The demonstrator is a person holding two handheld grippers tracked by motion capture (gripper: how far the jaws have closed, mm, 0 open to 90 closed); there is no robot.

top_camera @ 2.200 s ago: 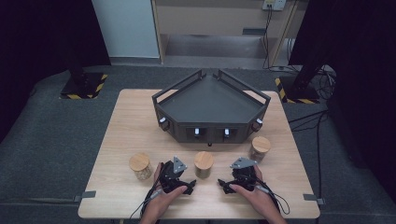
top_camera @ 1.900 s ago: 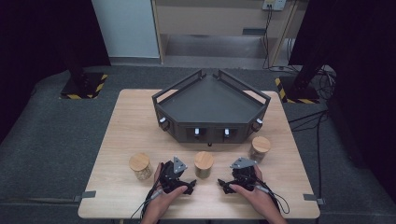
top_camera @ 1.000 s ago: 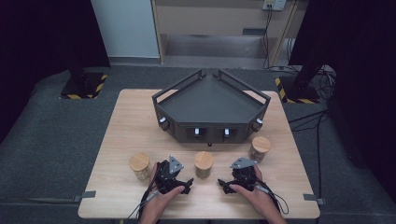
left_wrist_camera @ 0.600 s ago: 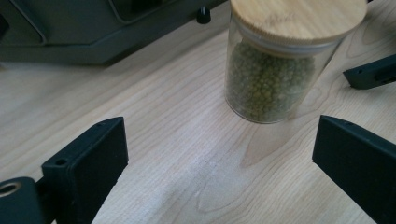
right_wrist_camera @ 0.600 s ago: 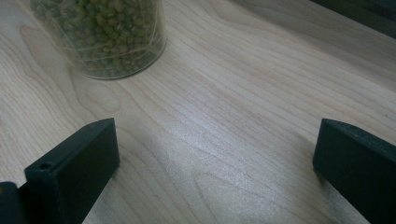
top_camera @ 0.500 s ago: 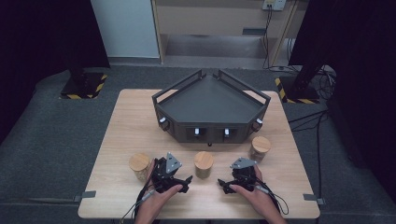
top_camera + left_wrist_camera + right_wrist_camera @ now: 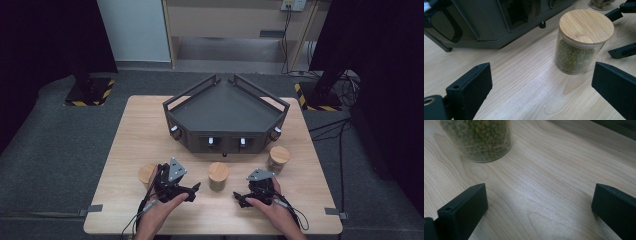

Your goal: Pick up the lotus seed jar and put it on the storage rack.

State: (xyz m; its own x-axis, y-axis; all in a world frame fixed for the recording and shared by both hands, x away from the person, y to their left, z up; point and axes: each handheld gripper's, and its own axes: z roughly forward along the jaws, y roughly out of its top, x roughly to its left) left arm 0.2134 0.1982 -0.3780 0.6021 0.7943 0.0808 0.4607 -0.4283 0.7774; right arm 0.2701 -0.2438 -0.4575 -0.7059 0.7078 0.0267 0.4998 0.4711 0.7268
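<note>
Bamboo-lidded glass jar of green beans (image 7: 218, 176) stood mid-counter in the high view, just before the dark grey angular tray (image 7: 226, 116) on the pale wooden counter (image 7: 125, 135). Left claw (image 7: 194, 190) and right claw (image 7: 237, 197) lay to either side of that jar, apart from it, tips turned inward. Second lidded jar (image 7: 147, 173) just behind the left claw; third lidded jar (image 7: 277, 159) near the tray's right corner.

Left gripper view: left claw (image 7: 541, 82) spread wide, nothing held; bean jar (image 7: 581, 41) ahead, toward the right jaw.

Right gripper view: right claw (image 7: 539, 205) spread wide over bare wood; bean jar (image 7: 480, 137) beyond the left jaw, untouched.
</note>
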